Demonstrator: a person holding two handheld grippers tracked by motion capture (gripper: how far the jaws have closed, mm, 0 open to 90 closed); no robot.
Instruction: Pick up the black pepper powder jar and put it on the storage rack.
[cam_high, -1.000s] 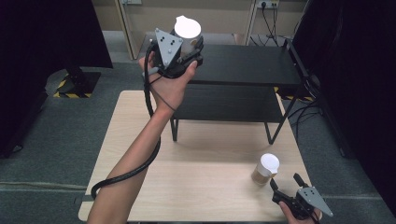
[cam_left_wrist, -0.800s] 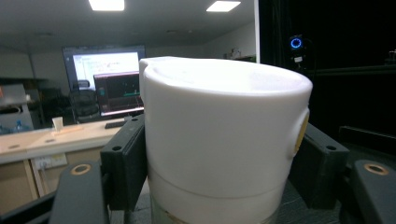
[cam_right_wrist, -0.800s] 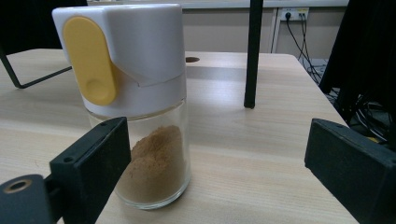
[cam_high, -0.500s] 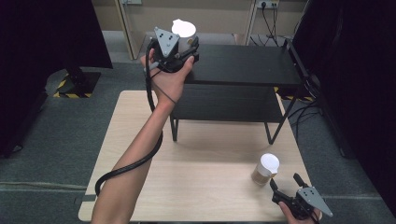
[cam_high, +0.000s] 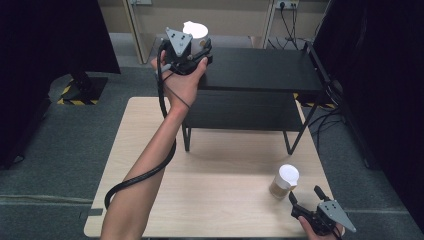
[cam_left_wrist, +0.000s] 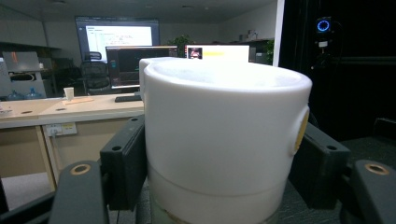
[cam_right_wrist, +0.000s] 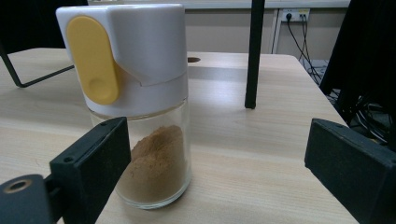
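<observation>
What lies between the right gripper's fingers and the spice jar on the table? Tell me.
Nothing but bare wooden table. In the right gripper view, the right gripper stands open and the spice jar sits just ahead of its left finger, untouched.

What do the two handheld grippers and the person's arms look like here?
Both the left gripper and the right gripper are black, each topped with a grey three-cornered plate bearing small dark holes. The jaws are blocky black pads on arms with brass-ringed holes. A thick black cable trails from the left one. The forearm is bare, with no sleeve visible.
</observation>
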